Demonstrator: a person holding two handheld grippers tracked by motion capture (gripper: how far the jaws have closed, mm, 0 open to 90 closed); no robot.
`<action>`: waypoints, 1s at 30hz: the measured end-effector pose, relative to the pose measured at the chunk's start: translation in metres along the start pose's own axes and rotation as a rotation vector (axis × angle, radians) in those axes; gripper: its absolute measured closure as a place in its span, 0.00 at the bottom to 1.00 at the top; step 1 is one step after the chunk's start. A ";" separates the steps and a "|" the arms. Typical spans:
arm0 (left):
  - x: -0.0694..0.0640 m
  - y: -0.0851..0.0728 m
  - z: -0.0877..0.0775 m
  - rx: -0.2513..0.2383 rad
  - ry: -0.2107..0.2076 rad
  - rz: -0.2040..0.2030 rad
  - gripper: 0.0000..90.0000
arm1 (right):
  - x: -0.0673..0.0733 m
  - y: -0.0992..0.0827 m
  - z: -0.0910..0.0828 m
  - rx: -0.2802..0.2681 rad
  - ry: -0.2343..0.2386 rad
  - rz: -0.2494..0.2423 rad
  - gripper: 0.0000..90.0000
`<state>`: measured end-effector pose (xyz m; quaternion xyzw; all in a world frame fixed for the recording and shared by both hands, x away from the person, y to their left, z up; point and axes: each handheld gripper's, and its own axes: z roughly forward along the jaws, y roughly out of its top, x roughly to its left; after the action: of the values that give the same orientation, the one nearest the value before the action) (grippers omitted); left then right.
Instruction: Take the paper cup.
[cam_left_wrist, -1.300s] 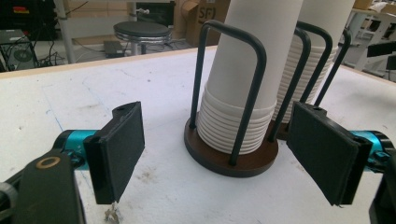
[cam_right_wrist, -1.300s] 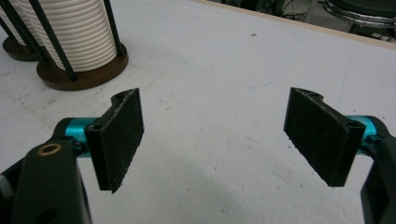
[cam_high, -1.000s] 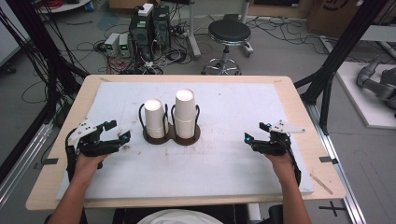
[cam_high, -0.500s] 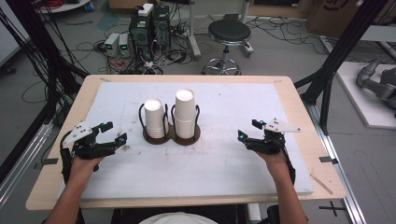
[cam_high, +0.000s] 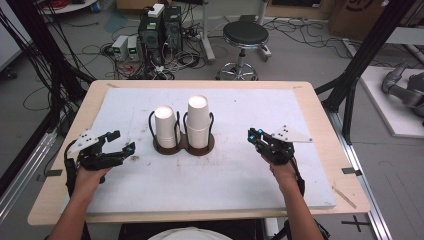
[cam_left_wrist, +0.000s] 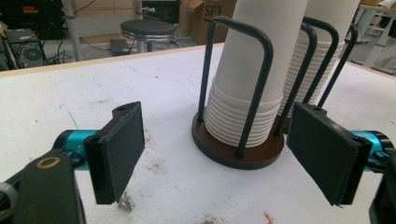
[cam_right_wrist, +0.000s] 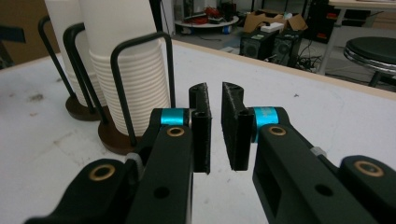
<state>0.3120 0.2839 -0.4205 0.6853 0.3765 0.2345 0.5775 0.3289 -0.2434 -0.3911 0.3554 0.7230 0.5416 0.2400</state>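
Trouble I foresee: my right gripper (cam_high: 256, 137), jaws just closing on nothing, could knock the taller cup stack (cam_high: 198, 121) in its wire holder mid-table, while left gripper (cam_high: 121, 145) gapes empty.

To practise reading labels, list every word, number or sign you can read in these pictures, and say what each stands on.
"SF", then a cut-off stroke: on the cardboard box behind the table, in the left gripper view.
Computer towers: any markings are too small to read.
Paper cup stacks: plain white, no print.
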 end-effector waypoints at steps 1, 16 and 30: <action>0.000 0.000 -0.001 0.000 0.001 -0.001 0.21 | 0.000 0.001 0.000 0.004 0.002 0.008 0.95; 0.001 -0.004 -0.011 0.003 0.035 -0.006 0.21 | 0.016 0.019 0.026 0.064 0.062 -0.014 1.00; 0.001 -0.002 -0.008 0.009 0.025 0.000 0.21 | 0.054 0.032 0.053 0.044 0.173 -0.099 1.00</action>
<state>0.3058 0.2895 -0.4212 0.6850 0.3845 0.2414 0.5698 0.3423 -0.1640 -0.3741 0.2765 0.7695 0.5416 0.1952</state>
